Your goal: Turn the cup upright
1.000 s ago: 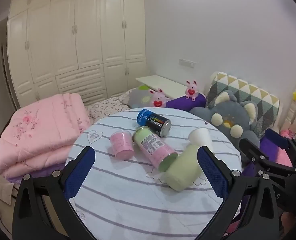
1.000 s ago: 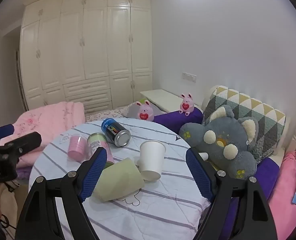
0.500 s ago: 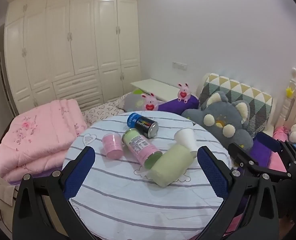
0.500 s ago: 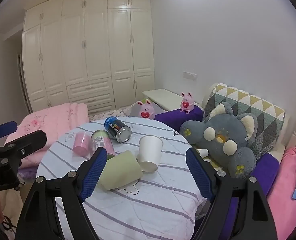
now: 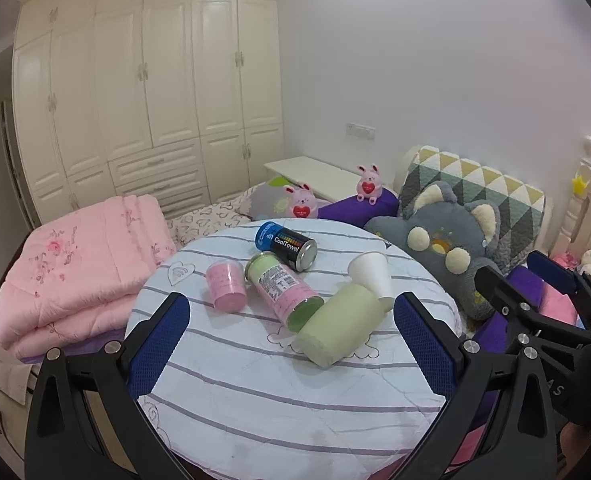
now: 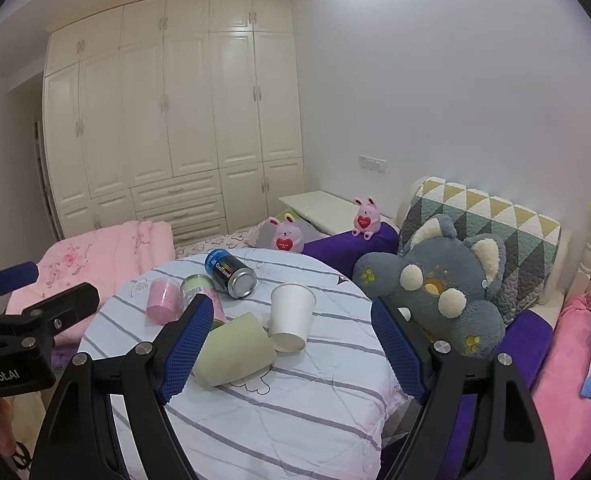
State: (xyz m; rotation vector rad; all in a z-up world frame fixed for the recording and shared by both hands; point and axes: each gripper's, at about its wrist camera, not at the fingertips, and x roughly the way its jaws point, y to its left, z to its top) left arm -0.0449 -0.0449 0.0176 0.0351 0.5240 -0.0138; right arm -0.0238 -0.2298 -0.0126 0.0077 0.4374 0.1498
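Observation:
A pale green cup point(image 5: 341, 328) lies on its side on the round striped table point(image 5: 255, 392); it also shows in the right wrist view point(image 6: 235, 350). A white paper cup point(image 5: 371, 274) lies tipped beside it, touching it, and shows in the right wrist view point(image 6: 291, 316) too. My left gripper point(image 5: 291, 344) is open and empty, held back above the table's near side. My right gripper point(image 6: 289, 346) is open and empty, with both cups seen between its fingers, still apart from them.
A pink cup point(image 5: 225, 290) stands upside down on the table. A pink-and-green bottle point(image 5: 283, 290) and a black CoolTowel can point(image 5: 289, 246) lie on their sides. A folded pink quilt point(image 5: 75, 264) lies left; a grey plush toy point(image 5: 443, 244) and pillows lie right.
Both grippers have drawn back and risen, so the table and cups look smaller and farther away. The cups have not moved. Both grippers stayed open.

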